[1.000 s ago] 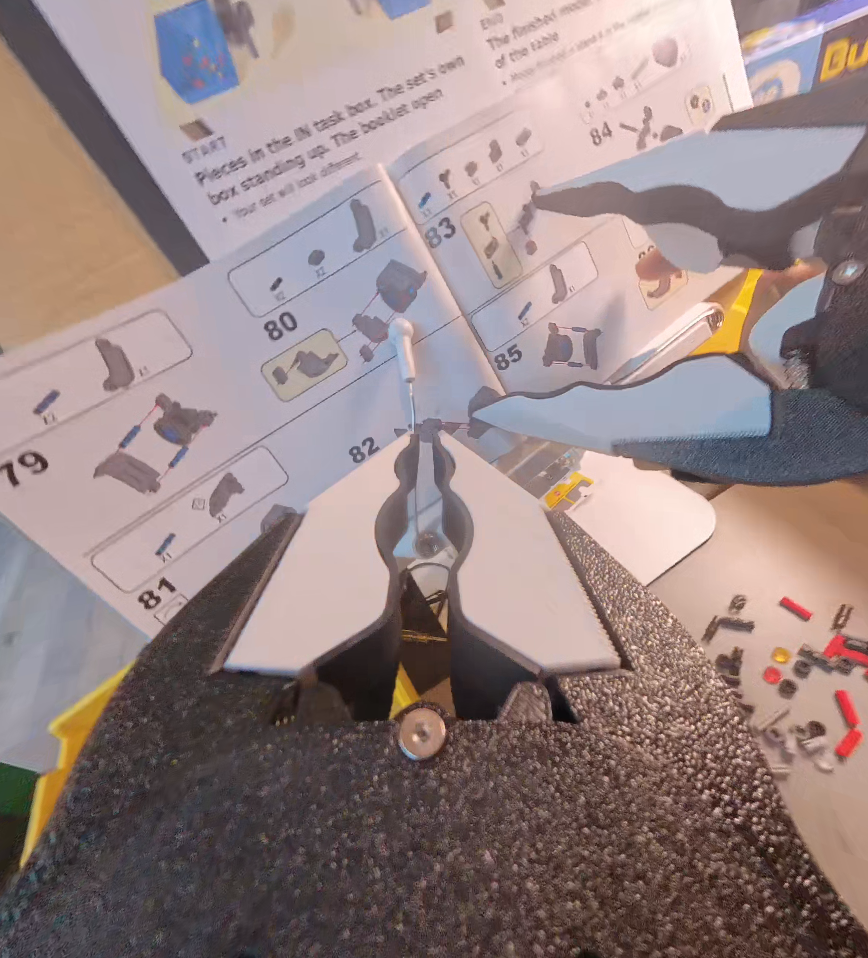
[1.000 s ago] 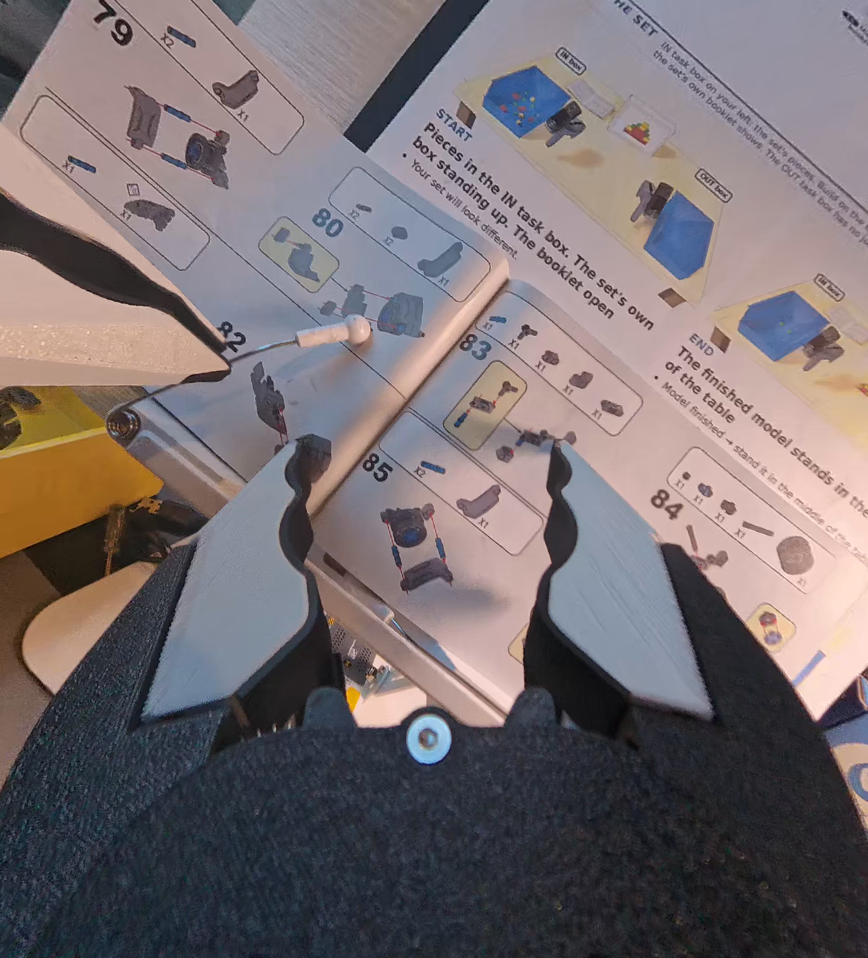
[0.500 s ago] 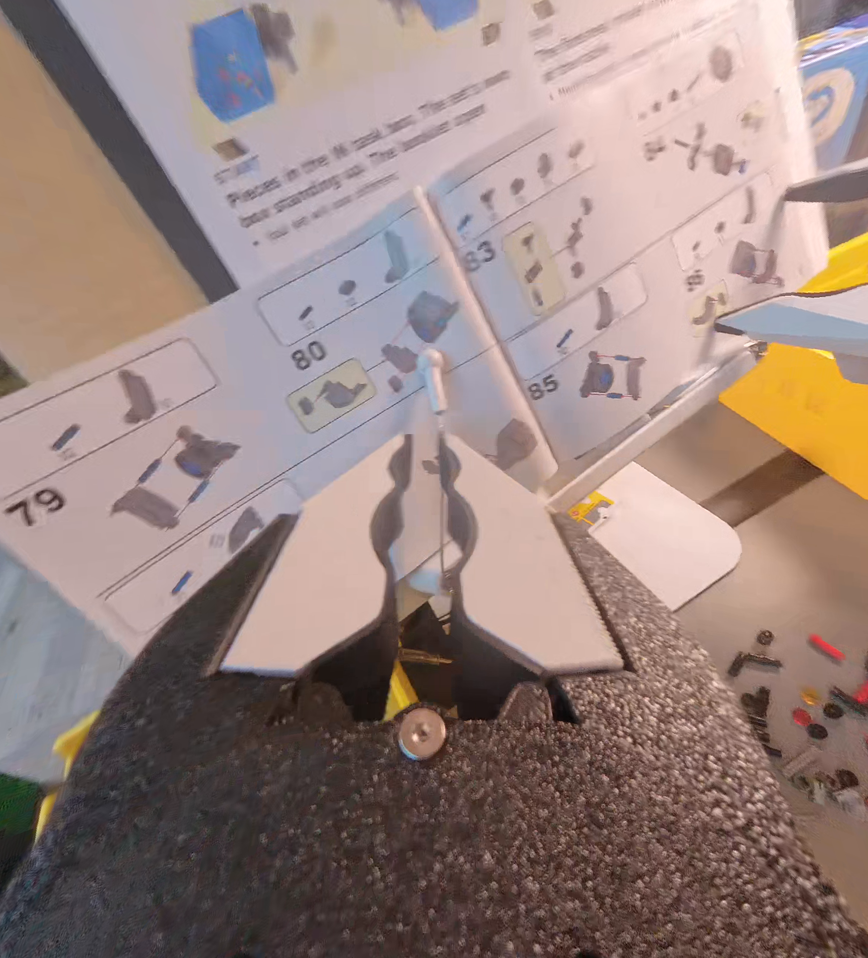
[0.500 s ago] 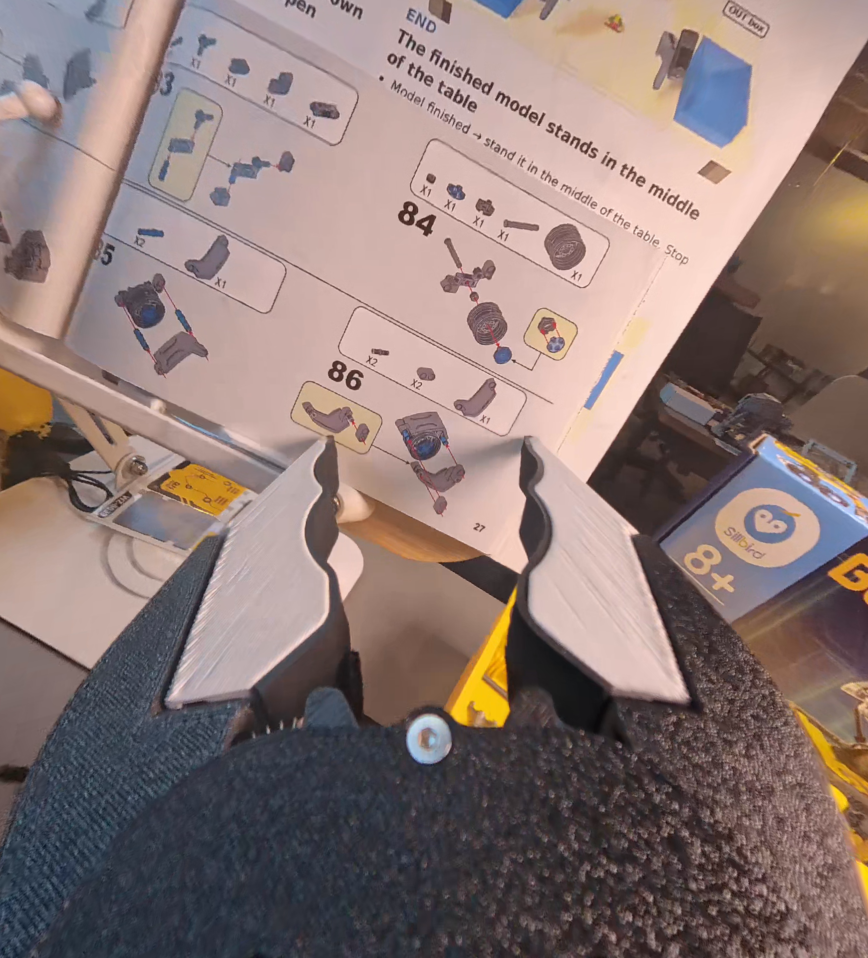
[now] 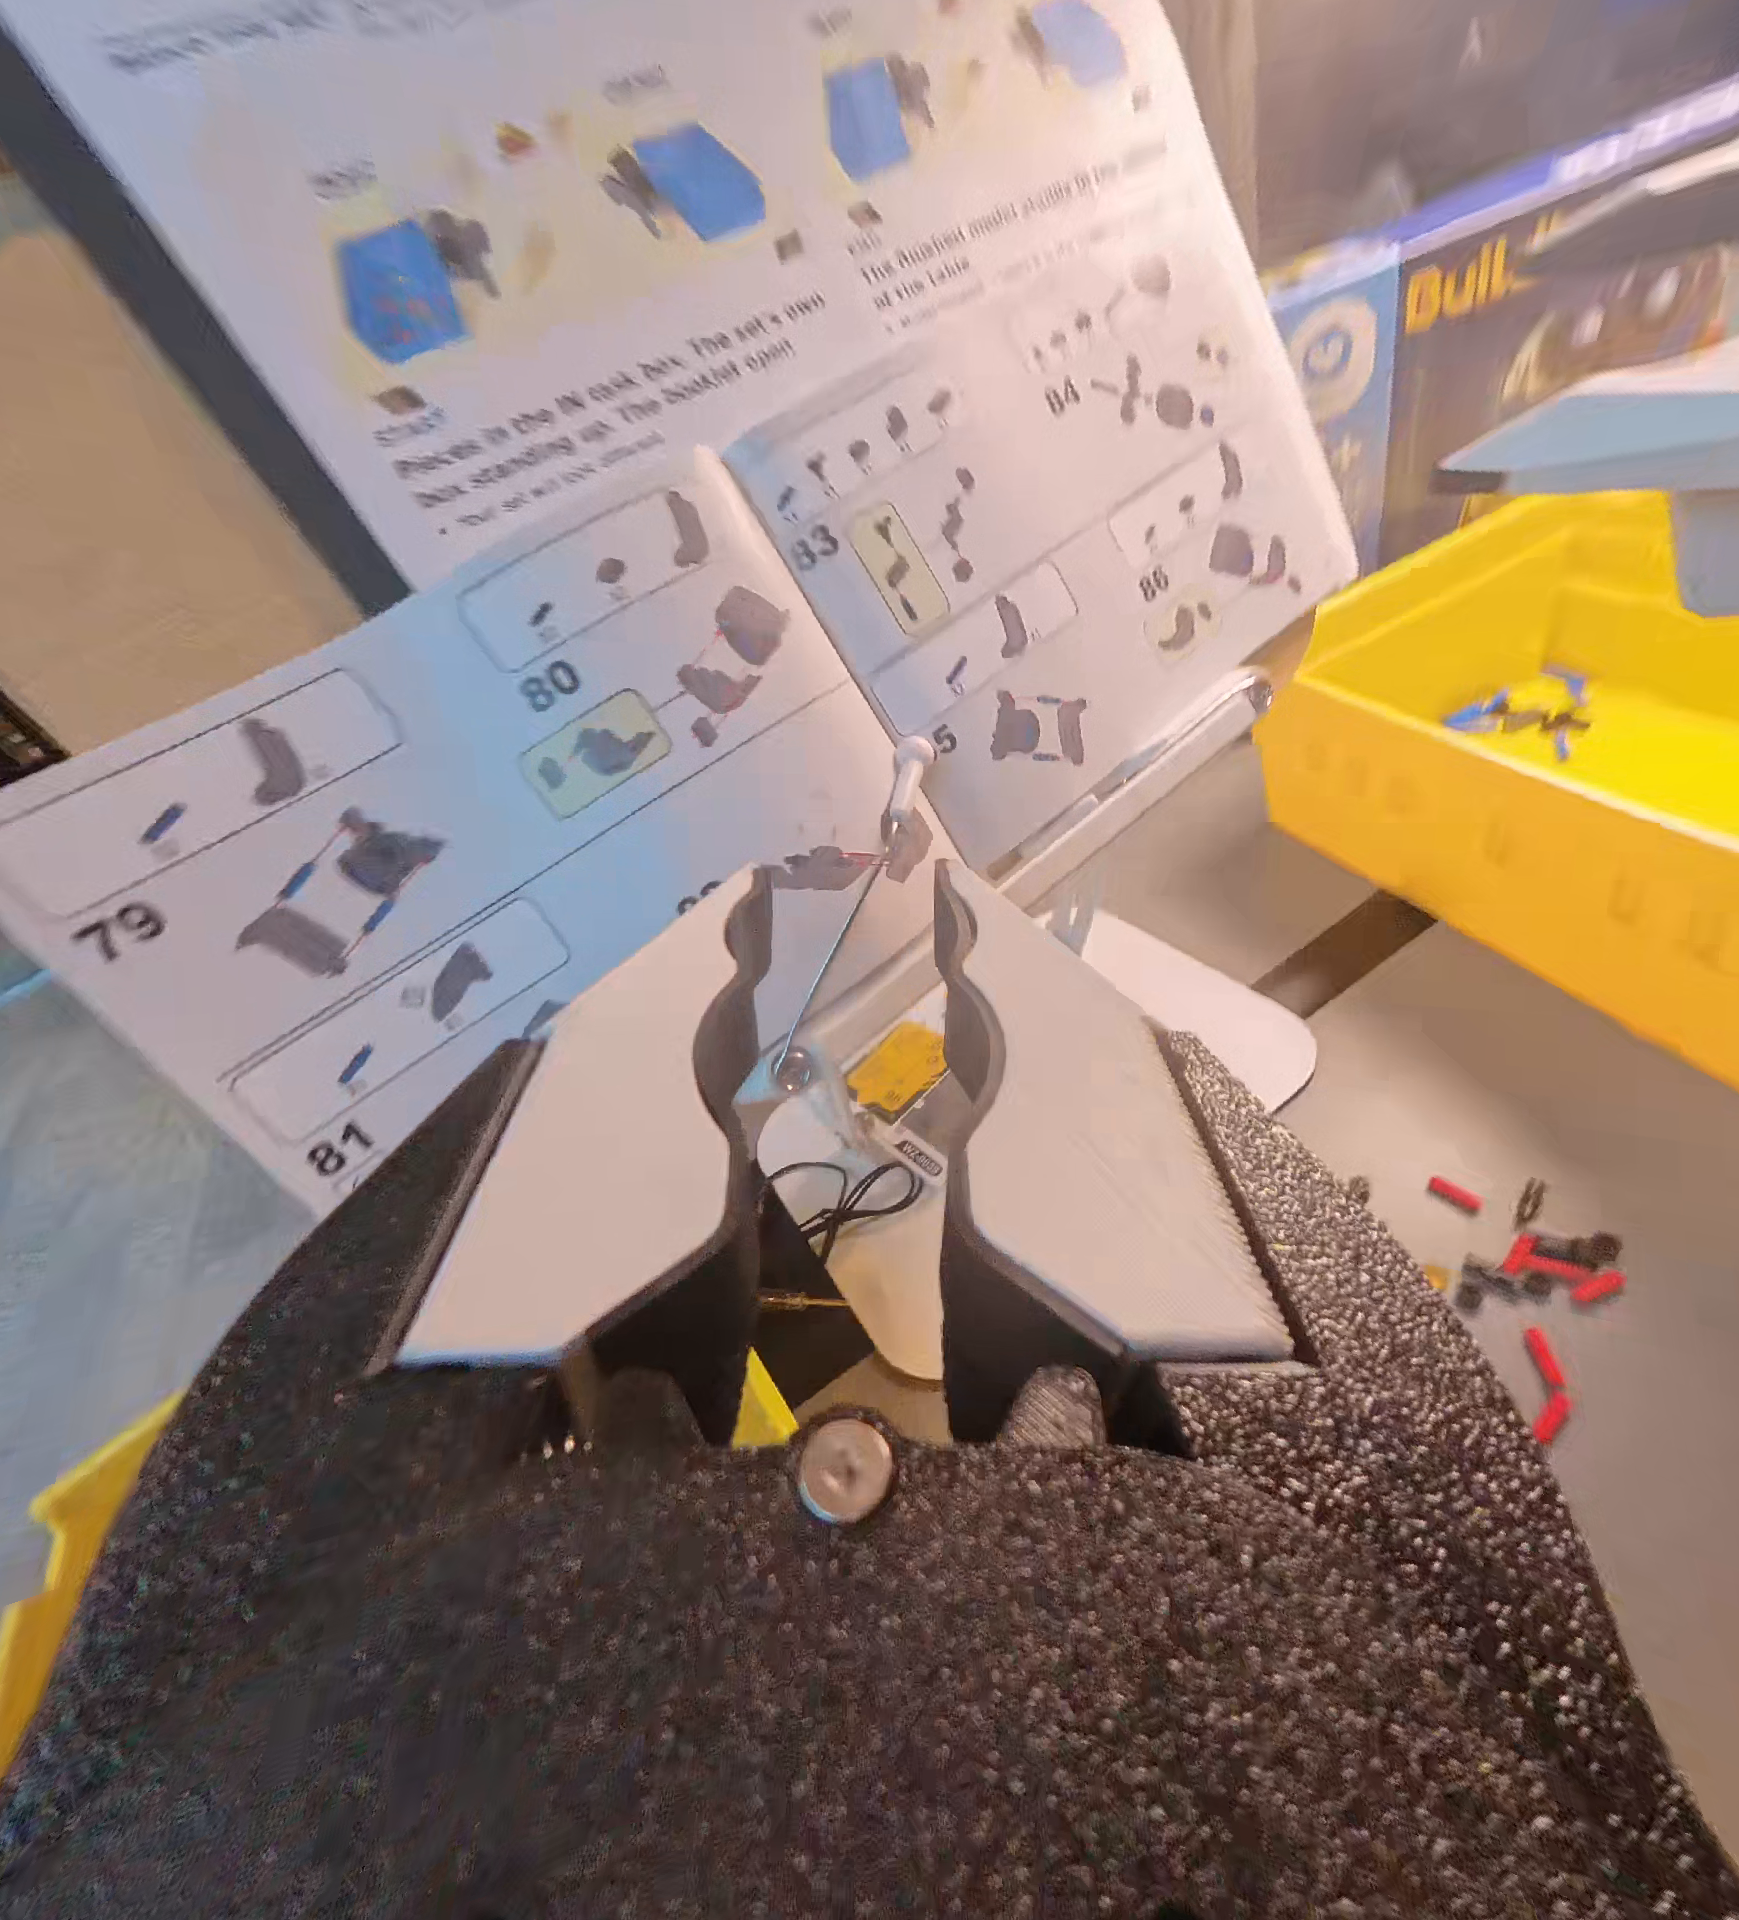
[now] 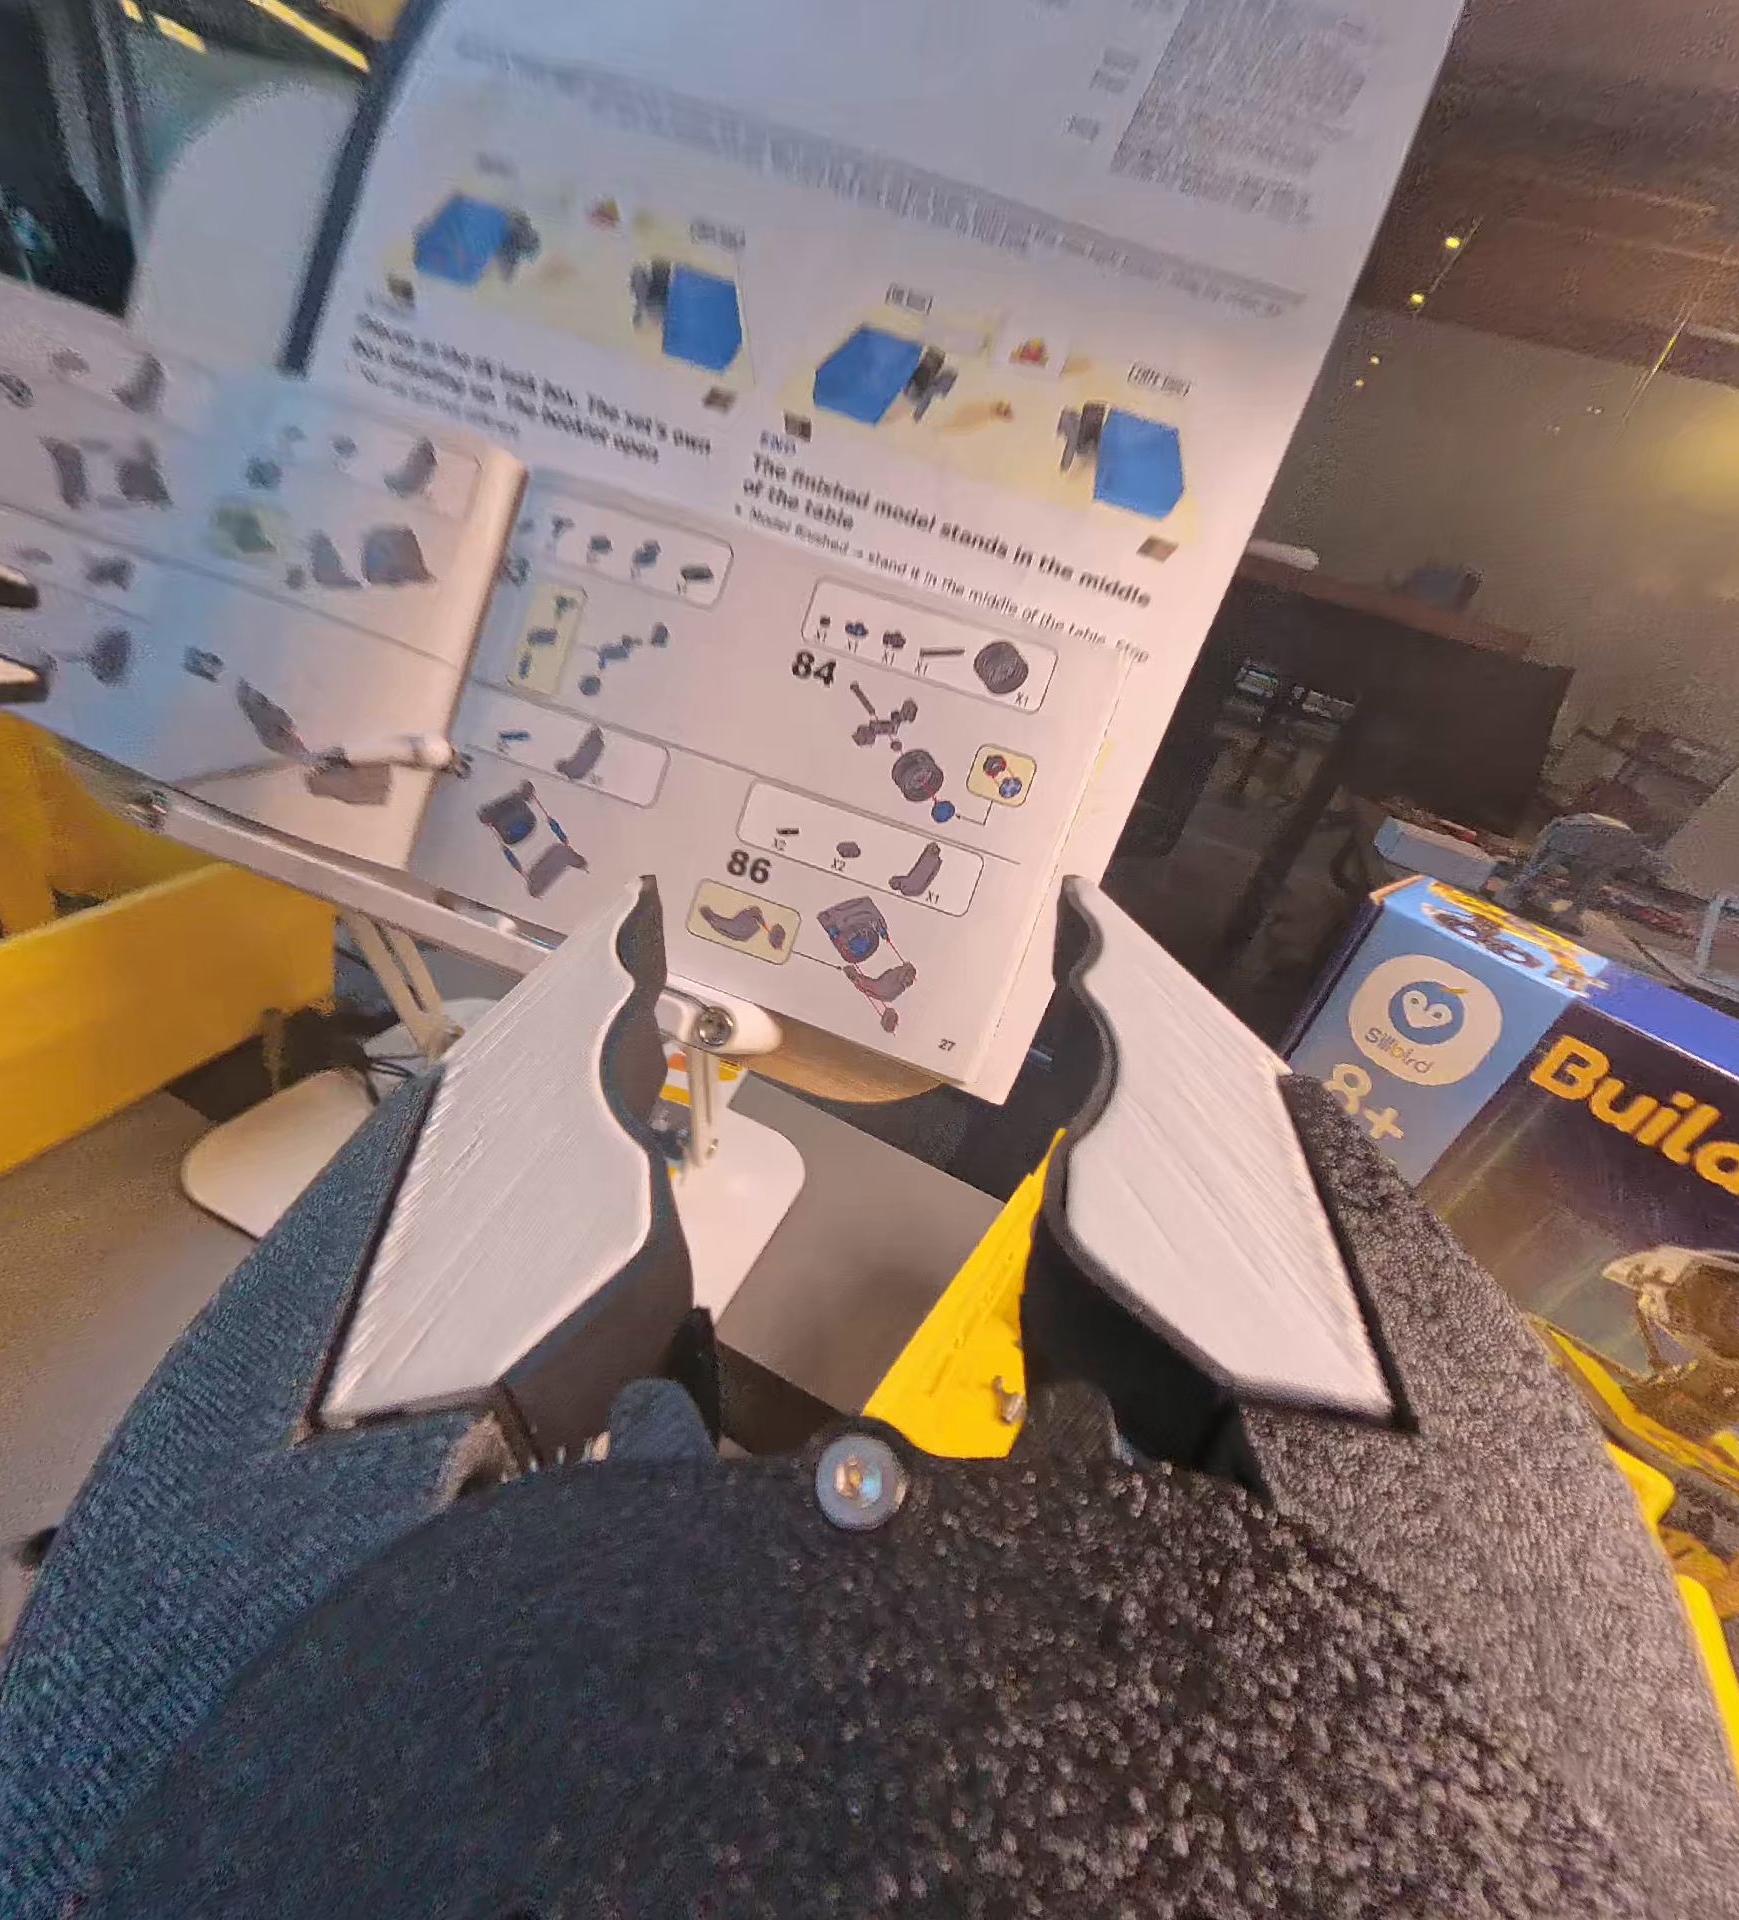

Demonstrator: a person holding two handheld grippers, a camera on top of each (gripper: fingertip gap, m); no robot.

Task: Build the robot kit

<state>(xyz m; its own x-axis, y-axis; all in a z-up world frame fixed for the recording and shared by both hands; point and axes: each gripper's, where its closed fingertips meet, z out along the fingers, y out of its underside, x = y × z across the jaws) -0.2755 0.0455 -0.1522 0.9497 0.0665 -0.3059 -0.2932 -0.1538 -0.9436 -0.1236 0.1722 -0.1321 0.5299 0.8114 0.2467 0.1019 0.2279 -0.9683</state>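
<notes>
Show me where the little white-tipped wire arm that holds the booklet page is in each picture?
Left wrist view: the white-tipped wire arm is near the middle, just above the open left tool, against the booklet's fold.
Right wrist view: the arm is at the middle left, lying sideways across the booklet, left of the open right tool.
Shared landmark: the white stand base under the booklet.

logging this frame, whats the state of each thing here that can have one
left gripper: open, empty, fingers either side of the page-holder wire
right gripper: open, empty
booklet: open, propped upright on the stand
page-holder wire: lying across the booklet's lower edge
yellow bin: open-topped, few small pieces inside
loose pieces: scattered on table
</notes>
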